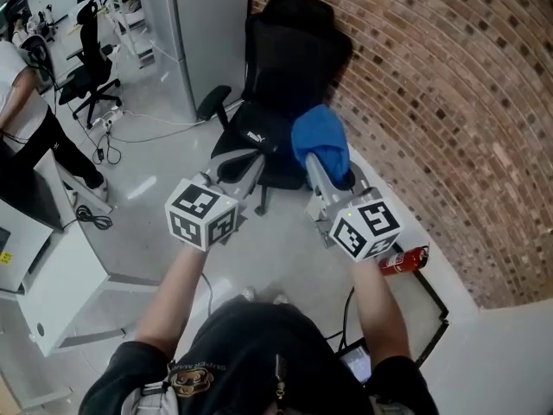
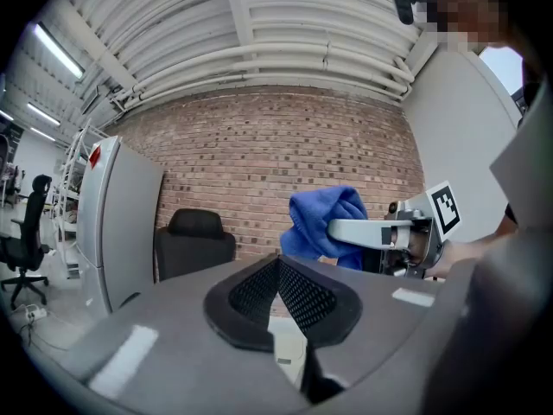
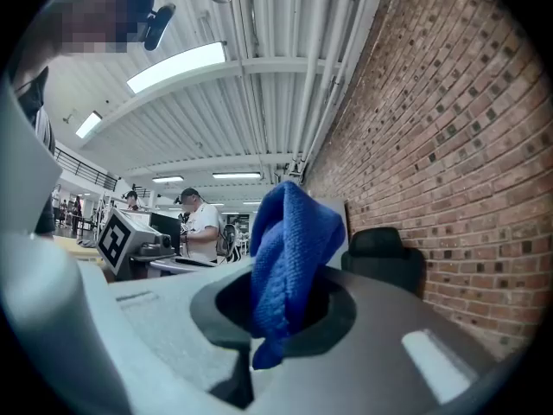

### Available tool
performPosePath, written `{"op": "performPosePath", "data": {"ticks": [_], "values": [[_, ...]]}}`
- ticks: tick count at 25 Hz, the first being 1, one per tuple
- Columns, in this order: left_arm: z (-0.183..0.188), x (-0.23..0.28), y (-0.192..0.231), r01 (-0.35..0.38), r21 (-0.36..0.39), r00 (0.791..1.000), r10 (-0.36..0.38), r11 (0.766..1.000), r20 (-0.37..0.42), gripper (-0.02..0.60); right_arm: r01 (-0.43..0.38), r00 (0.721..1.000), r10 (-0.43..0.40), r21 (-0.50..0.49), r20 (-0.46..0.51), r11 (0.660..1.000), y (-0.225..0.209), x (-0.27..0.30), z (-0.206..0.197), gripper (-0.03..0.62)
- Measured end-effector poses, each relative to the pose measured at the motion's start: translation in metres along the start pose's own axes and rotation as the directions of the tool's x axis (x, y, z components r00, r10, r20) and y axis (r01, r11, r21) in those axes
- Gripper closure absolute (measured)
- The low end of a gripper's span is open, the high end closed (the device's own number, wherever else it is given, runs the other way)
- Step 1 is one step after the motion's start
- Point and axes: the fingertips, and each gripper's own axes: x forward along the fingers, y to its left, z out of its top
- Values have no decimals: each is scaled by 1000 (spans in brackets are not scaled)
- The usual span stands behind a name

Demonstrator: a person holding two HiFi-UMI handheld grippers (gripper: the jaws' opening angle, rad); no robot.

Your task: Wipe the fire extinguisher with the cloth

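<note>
Brick wall (image 1: 449, 102) fills the right side, a black office chair (image 1: 289, 67) against it. The left tool (image 1: 242, 164) is closed on nothing. The right tool (image 1: 324, 173) clamps a bunched blue cloth (image 1: 318, 141). The red fire extinguisher (image 1: 403, 260) lies on the floor beside the wall.

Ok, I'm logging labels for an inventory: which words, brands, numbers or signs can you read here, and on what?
Nothing reads clearly.
White logo on the office chair: too small to read.
Gold emblem on the person's black shirt: blurred.
Label on the fire extinguisher: illegible.
Red sign on the grey cabinet: too small.
The marker cubes: square patterns only, no words.
</note>
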Motion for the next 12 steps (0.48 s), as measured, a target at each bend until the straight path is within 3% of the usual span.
{"op": "performPosePath", "data": {"ticks": [7, 12], "values": [[-1, -4, 5, 18, 5, 1000, -18, 1000, 0, 574, 15, 1000, -15, -2, -8, 1000, 5, 4, -2, 563], [-6, 5, -3, 89, 6, 996, -88, 996, -17, 574, 79, 996, -78, 3, -30, 997, -1, -5, -9, 563]]}}
